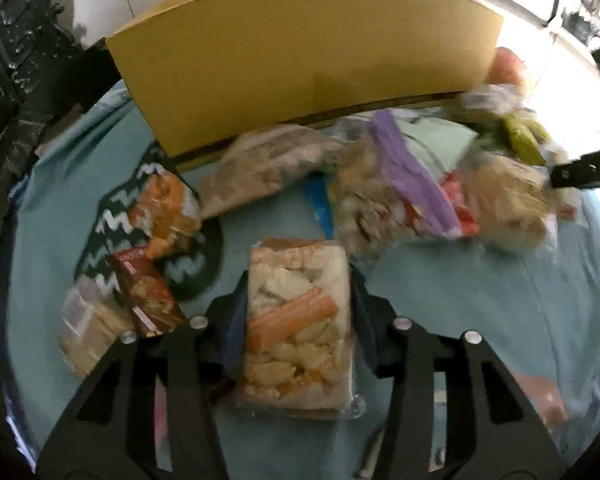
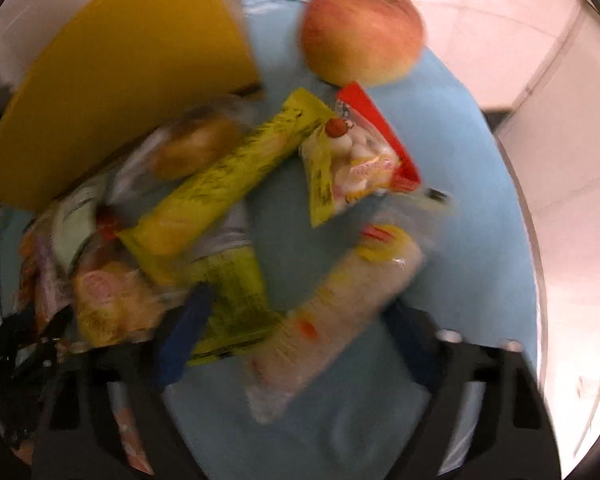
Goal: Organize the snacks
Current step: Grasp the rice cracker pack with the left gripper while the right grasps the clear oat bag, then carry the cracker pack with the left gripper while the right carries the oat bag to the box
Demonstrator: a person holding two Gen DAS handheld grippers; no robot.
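Observation:
In the left wrist view my left gripper (image 1: 298,300) is shut on a clear packet of pale and orange snacks (image 1: 298,332), held between its jaws above the blue cloth. A pile of snack bags (image 1: 384,192) lies beyond it in front of a yellow cardboard box (image 1: 300,52). In the right wrist view my right gripper (image 2: 300,320) is open around a long clear pack of pale sticks (image 2: 332,320) that lies on the cloth. A long yellow wrapper (image 2: 228,172), a marshmallow bag (image 2: 360,160) and an apple (image 2: 362,28) lie ahead. The right view is blurred.
A zigzag-patterned dark pouch (image 1: 140,240) with an orange bag and a red box (image 1: 148,292) lies at the left. The blue cloth (image 1: 480,300) covers the table. The box (image 2: 120,80) stands at the right view's upper left. Pale floor shows beyond the cloth's right edge.

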